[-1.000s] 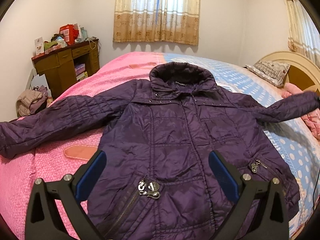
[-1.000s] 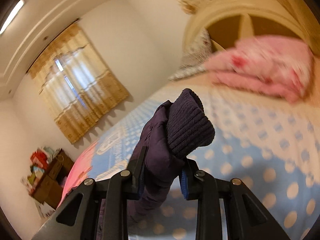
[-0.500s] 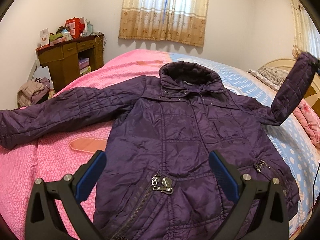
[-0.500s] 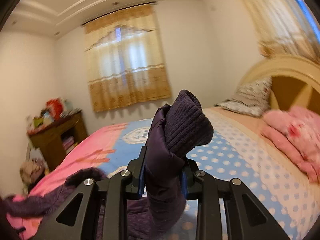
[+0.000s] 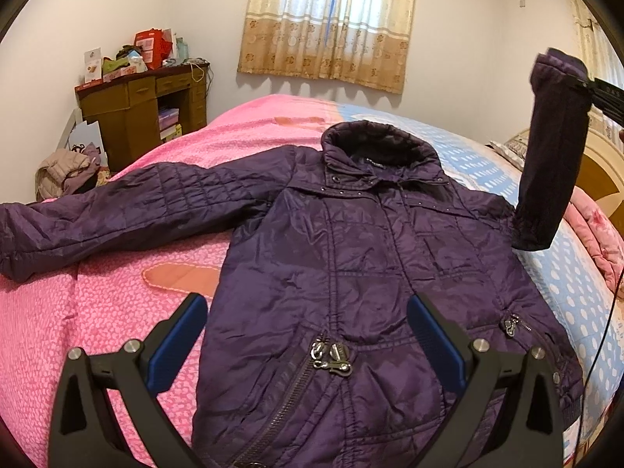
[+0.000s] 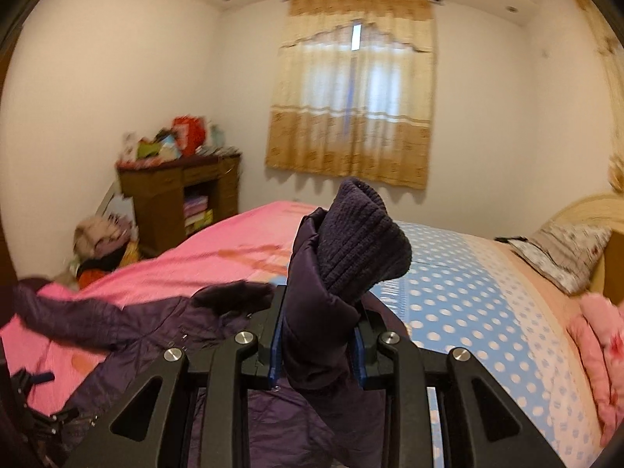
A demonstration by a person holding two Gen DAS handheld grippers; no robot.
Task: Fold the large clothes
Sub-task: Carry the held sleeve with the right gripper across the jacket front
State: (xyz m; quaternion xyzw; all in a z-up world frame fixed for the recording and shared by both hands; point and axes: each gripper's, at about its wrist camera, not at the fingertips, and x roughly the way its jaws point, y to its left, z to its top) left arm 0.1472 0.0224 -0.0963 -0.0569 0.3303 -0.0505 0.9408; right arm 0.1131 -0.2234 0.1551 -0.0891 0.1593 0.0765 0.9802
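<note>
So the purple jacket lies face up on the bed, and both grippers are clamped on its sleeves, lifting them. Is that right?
Only partly. The right gripper is shut on the raised sleeve; the left gripper is open, holding nothing, above the purple jacket, as the left wrist view shows. The other sleeve lies flat on the bed.

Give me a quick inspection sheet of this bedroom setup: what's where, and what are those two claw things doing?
Surface: bed, pink and blue dotted covers.
Job's things: purple jacket spread front up; its sleeve lifted upright.
Clutter: pink bedding, pillow.
Grippers: left gripper open above the hem; right gripper shut on the sleeve near the cuff.
Cables: thin black cable at bed's edge.
Surroundings: cluttered wooden desk, curtained window, clothes pile.
</note>
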